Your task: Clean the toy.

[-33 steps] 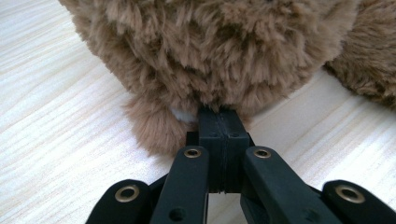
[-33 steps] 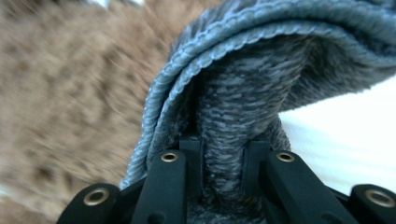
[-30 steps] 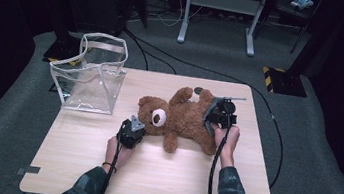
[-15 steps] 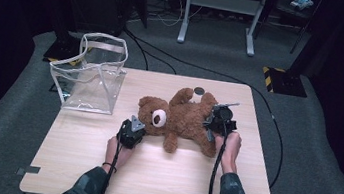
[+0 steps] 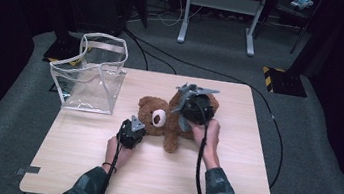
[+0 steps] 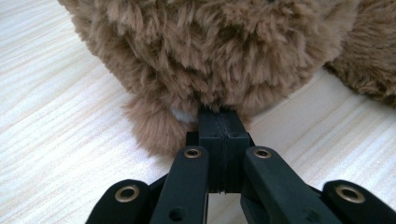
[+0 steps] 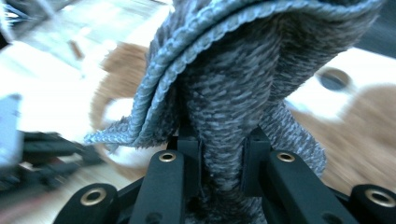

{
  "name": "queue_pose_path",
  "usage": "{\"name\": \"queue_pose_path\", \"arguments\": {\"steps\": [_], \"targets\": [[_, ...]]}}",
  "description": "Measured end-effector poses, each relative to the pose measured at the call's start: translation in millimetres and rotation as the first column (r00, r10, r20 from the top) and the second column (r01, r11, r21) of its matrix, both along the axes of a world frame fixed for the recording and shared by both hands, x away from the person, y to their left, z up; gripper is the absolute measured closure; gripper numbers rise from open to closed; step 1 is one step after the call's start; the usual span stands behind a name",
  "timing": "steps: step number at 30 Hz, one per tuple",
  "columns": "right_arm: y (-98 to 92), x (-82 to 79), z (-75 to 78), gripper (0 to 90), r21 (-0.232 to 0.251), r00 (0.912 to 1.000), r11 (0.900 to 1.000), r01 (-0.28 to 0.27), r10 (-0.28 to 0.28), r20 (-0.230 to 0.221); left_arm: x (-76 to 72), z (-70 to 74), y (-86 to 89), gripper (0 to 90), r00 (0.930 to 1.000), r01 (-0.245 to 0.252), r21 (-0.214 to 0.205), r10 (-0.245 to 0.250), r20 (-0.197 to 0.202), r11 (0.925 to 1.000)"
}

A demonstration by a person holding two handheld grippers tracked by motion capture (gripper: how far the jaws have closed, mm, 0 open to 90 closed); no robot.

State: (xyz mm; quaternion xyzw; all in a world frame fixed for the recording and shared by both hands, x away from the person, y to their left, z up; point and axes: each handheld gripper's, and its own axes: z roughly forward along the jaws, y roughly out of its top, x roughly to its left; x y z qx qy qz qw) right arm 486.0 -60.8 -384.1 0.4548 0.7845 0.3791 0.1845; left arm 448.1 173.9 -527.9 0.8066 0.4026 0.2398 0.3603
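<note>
A clear plastic bag [image 5: 93, 77] with a pale rim is seen standing upright at the left of the table [image 5: 149, 175], its mouth open upward, well apart from the rest.

Just right of it, nearer the person's side, the left gripper [image 5: 131, 133] is held low over the table by the left hand [image 5: 117, 150]. In the left gripper view its jaws are seen pressed together, with a tuft of brown fur and a scrap of white cloth pinched at their tips; the fur belongs to the teddy bear [image 6: 210, 51], which is resting on the pale wood. The pinch is at the edge of the bear's head, as the high view shows.

The teddy bear [image 5: 166, 121] is laid on its back in the middle of the table, its head toward the left gripper and its white muzzle turned up. One leg is stretched toward the person.

Above the bear's body the right gripper [image 5: 194, 105] is held by the right hand [image 5: 209, 137], raised off the table. In the right gripper view its jaws are closed on a fold of grey knitted cloth [image 7: 233, 84], which is bunched between them and is draped up and over them. In the high view the grey cloth [image 5: 187, 90] is seen sticking out around that gripper, over the bear's upper body. That view is blurred behind the cloth, so the rest cannot be told from it.
</note>
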Motion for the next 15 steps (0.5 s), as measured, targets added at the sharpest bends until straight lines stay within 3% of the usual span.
{"name": "queue_pose_path", "arguments": {"steps": [5, 8, 10, 11, 13, 15], "targets": [[46.8, 11.5, -3.4, 74.8, 0.019, 0.9925, 0.9924, -0.122, 0.121, 0.014, 0.1, 0.1, 0.2, 89.9, 1.0, -0.004, -0.001, 0.004, 0.001, 1.0], [73.1, 18.4, -11.7, 74.4, 0.005, 0.9857, 0.986, -0.167, 0.167, -0.023, 0.1, -0.1, 0.0, 89.8, 1.0, -0.006, -0.011, 0.006, -0.001, 0.9999], [82.0, 21.0, -18.1, 74.6, -0.036, 0.9855, 0.9854, -0.167, 0.165, -0.039, 0.2, 0.2, 0.4, 89.9, 1.0, -0.005, -0.007, 0.005, -0.004, 1.0], [82.9, 20.8, -19.8, 74.7, -0.028, 0.9877, 0.9887, -0.147, 0.146, -0.057, 0.3, 0.1, 0.5, 89.9, 1.0, -0.005, -0.008, 0.004, -0.004, 1.0], [77.0, 23.9, -21.6, 75.2, -0.063, 0.9914, 0.9899, -0.127, 0.125, -0.039, 0.3, 0.2, 0.6, 89.9, 1.0, -0.002, -0.007, 0.002, -0.006, 1.0], [66.7, 26.9, -23.4, 75.4, -0.096, 0.9946, 0.9908, -0.095, 0.09, -0.05, 0.0, 0.2, 0.5, 89.9, 0.9999, -0.005, -0.009, 0.005, -0.01, 0.9999]]}}
